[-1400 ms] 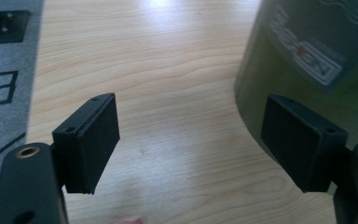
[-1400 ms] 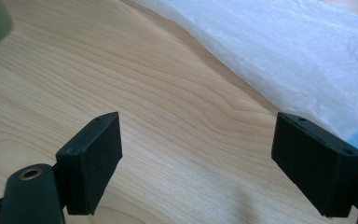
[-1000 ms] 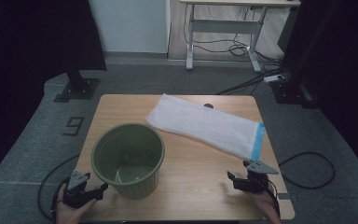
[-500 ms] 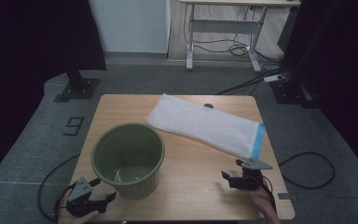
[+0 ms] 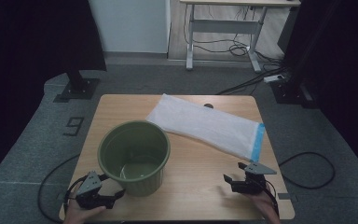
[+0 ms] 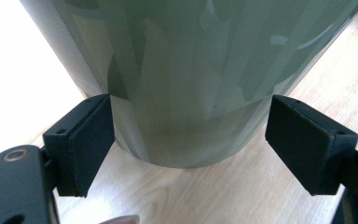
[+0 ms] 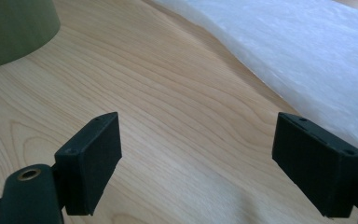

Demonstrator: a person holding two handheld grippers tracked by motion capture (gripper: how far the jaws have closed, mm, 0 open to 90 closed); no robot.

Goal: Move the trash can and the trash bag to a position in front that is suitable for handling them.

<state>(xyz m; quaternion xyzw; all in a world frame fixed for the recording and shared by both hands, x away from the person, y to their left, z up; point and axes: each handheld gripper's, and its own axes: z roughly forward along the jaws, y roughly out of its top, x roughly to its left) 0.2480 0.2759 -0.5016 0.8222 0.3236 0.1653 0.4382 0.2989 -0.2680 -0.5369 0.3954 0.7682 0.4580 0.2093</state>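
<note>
Both hands have crept forward; left gripper [image 5: 103,193] now stands wide open astride the green bin [image 6: 186,93] base, untouched. Light, stiff, slick plastic; better pinch its rim.

One green bucket [image 5: 134,156], one white plastic bag [image 5: 205,126], one wooden table [image 5: 200,172], two grippers.

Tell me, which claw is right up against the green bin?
The left claw: its jaws straddle the green bin. The right claw sits over bare table.
</note>
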